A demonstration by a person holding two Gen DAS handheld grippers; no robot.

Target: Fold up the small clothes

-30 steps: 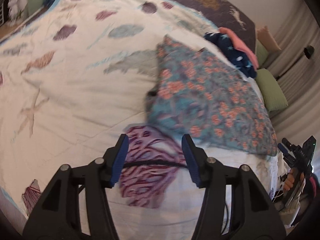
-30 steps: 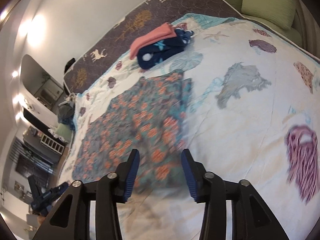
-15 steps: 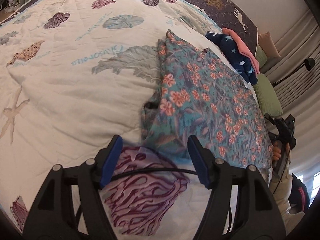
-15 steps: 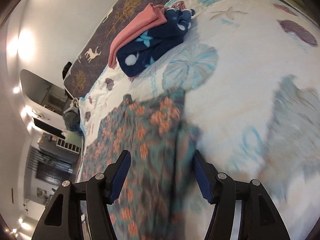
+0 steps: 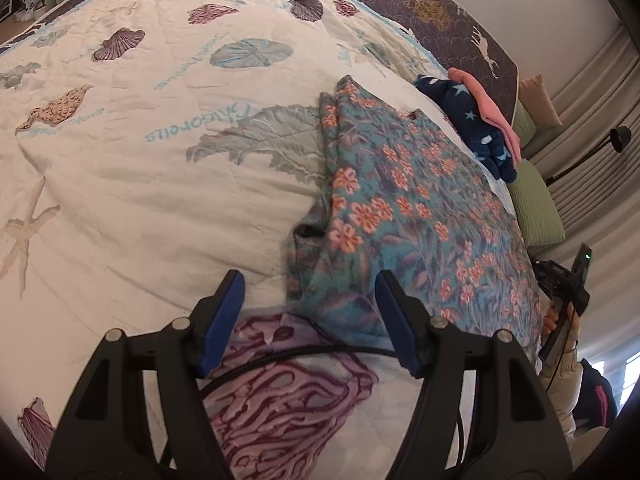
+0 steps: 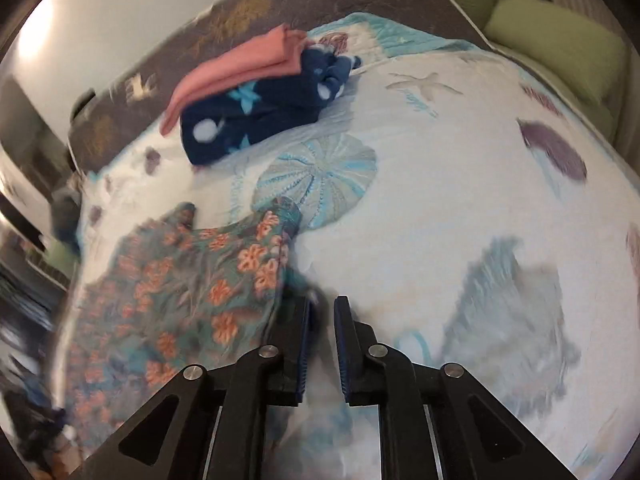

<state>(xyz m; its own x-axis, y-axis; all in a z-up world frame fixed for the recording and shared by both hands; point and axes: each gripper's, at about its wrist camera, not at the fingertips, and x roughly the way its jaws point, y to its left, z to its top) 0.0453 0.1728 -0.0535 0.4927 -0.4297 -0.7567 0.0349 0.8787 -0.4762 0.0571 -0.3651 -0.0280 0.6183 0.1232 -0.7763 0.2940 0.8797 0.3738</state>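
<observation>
Centrally, the floral garment lies flat on the shell-print quilt, long axis running away from the left gripper, whose jaws stand wide and empty over its near corner; the right gripper, jaws nearly closed, sits at the garment's edge, though blur hides whether cloth is pinched; a folded navy-and-pink pile rests beyond, near the dark headboard and green cushions
</observation>
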